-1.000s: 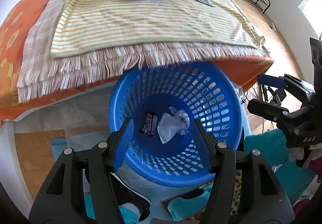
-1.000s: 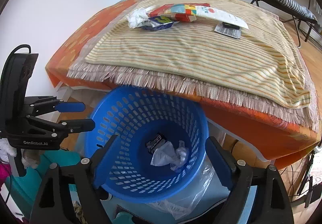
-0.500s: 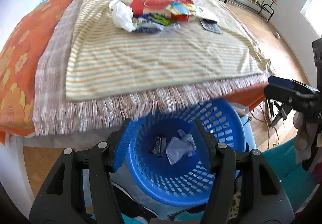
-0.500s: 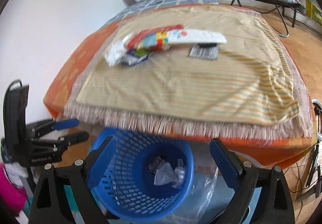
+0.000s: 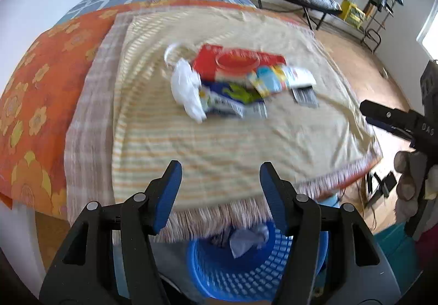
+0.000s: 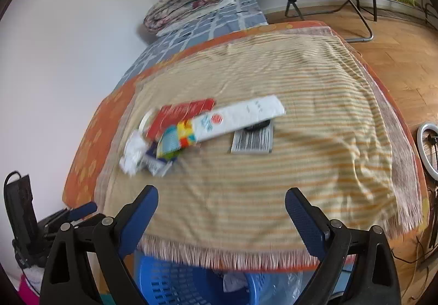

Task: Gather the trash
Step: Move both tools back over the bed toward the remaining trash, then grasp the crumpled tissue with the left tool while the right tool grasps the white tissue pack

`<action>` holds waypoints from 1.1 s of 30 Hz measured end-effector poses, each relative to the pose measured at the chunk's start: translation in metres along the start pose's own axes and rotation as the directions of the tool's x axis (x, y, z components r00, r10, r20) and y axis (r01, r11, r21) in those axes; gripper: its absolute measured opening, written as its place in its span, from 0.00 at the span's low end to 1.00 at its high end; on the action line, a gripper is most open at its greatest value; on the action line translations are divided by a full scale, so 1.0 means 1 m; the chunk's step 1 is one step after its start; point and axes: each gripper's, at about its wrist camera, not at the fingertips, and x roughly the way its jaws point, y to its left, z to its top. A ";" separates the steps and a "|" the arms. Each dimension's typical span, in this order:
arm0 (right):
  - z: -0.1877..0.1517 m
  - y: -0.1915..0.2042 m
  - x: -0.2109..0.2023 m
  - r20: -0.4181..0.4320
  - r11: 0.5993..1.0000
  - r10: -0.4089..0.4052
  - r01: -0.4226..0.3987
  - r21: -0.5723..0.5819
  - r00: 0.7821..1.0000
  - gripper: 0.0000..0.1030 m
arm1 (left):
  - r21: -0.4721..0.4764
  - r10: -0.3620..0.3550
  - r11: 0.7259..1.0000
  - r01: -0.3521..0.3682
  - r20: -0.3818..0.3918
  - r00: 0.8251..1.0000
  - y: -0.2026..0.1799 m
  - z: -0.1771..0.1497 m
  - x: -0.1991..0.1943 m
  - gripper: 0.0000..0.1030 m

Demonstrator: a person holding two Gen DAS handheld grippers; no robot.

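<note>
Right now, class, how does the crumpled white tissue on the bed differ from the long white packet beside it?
The crumpled white tissue is bunched and shapeless; the long white packet lies flat and straight. The tissue is plain, the packet printed with a red mark. The tissue sits at the pile's left end, the packet at its right. Both rest on the striped blanket.

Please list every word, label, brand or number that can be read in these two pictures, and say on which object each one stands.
"DAS" - on the black body of the right gripper, seen in the left wrist view.
Red box: print too blurred to read.
White long package: a round red logo and small marks, not readable.
Grey striped card: barcode-like lines only, no readable digits.
Blue wrapper: blurred, not readable.
</note>
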 end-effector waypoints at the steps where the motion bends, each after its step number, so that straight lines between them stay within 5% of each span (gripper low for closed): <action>1: 0.005 -0.001 0.003 0.004 1.000 -0.001 0.001 0.009 1.000 0.92 | -0.011 -0.001 1.000 0.001 0.004 1.000 0.002 0.005 0.001 0.59; 14: 0.052 -0.010 0.060 -0.027 0.996 0.005 -0.002 0.085 1.000 0.77 | -0.083 0.008 0.997 -0.008 -0.005 1.000 0.025 0.050 0.039 0.59; 25: 0.068 -0.015 0.096 -0.068 0.980 0.061 -0.047 0.192 0.996 0.76 | -0.180 -0.011 0.984 0.007 -0.023 1.000 0.047 0.076 0.067 0.59; 33: 0.072 -0.030 0.119 -0.092 0.950 0.120 -0.087 0.301 0.989 0.73 | -0.198 -0.026 0.980 0.013 -0.062 0.998 0.050 0.083 0.089 0.43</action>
